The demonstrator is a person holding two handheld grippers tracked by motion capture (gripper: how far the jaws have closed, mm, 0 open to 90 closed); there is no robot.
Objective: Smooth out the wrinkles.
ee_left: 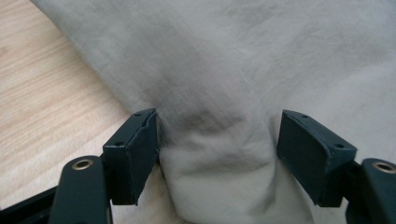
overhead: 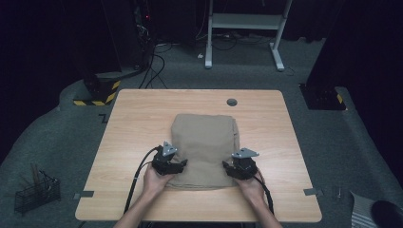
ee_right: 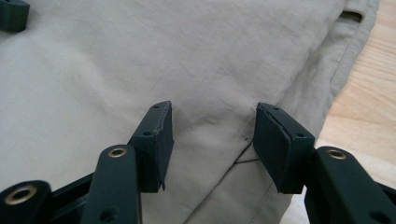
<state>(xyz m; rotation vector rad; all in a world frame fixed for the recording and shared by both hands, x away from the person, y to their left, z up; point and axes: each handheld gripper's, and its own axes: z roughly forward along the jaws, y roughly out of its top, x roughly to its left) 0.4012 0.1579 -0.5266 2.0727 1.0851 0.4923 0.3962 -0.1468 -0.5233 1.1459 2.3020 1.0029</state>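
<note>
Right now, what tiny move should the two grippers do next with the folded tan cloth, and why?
Probably close both grippers. The left gripper has a raised fold of the tan cloth bunched between its open jaws, and the right gripper sits open over the cloth's layered edge near the wooden table. Neither seems to be pinching yet, so gripping likely comes before any lifting or folding.

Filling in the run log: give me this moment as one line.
work: folding cloth | cloth: beige, folded, on table | left tool: open, astride a fold | right tool: open, over near edge
</note>
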